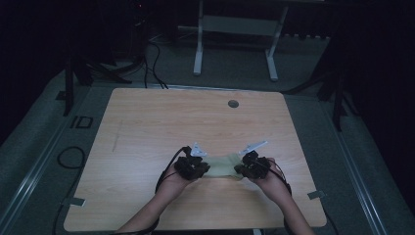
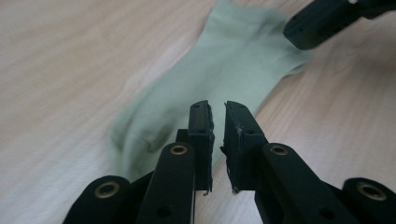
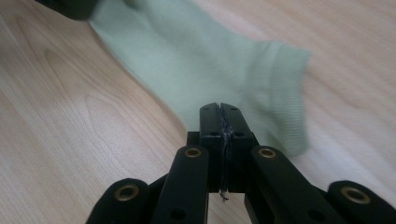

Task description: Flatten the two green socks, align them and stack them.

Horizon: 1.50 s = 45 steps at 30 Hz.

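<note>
- On the near half of the wooden table [image 1: 147,122], we see a pale green sock [image 1: 222,165] stretched flat between two hand-held grippers.
- At the left, the left gripper [image 2: 218,120] stands over the sock's toe end, its jaws a narrow gap apart; we cannot tell whether cloth lies between them.
- At the right, the right gripper [image 3: 220,116] has its jaws pressed together at the ribbed cuff, pinching the sock's edge.

High view looks forward and down on the desk [image 1: 147,127]; both gripper views sit close, sharing the sock [image 2: 224,65] near 6 o'clock.
</note>
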Each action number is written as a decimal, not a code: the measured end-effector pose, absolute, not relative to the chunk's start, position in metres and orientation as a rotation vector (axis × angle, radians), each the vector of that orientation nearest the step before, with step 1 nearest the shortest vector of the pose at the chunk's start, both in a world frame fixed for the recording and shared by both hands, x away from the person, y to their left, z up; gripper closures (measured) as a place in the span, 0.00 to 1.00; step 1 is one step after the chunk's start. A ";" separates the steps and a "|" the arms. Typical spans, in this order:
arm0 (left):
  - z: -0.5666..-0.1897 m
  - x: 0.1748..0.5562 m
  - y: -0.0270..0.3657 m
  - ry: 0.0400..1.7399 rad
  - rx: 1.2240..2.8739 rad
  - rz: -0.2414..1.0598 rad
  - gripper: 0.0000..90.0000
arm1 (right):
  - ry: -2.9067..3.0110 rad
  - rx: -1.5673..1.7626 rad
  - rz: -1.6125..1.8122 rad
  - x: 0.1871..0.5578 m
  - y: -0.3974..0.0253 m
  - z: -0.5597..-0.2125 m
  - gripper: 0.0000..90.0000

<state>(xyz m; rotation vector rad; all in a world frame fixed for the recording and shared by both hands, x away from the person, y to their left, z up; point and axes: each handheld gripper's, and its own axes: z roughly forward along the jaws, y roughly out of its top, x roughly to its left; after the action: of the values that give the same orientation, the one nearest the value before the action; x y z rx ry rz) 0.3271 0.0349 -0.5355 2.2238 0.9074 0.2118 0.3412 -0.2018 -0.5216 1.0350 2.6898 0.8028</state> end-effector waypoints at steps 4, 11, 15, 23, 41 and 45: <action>-0.549 0.333 0.031 0.944 2.249 0.216 0.92 | 2.702 1.049 0.770 0.344 -0.201 -0.533 0.98; -0.555 0.335 0.038 0.969 2.245 0.206 0.92 | 2.714 1.069 0.781 0.350 -0.203 -0.540 0.98; -0.555 0.338 0.046 0.994 2.229 0.222 0.92 | 2.714 1.053 0.782 0.352 -0.196 -0.540 0.97; -0.555 0.346 0.061 1.036 2.213 0.232 0.92 | 2.714 1.019 0.779 0.359 -0.183 -0.540 0.96; -0.553 0.349 0.068 1.039 2.184 0.199 0.86 | 2.742 1.016 0.819 0.367 -0.178 -0.539 0.86; -0.540 0.342 0.066 0.997 2.139 0.199 0.65 | 2.710 0.981 0.876 0.359 -0.177 -0.528 0.67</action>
<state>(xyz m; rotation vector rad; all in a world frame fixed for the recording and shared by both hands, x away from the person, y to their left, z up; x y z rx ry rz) 0.3419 0.0663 -0.5398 2.1388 0.9972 0.1993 0.3589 -0.1768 -0.5282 0.9811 2.7103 0.8759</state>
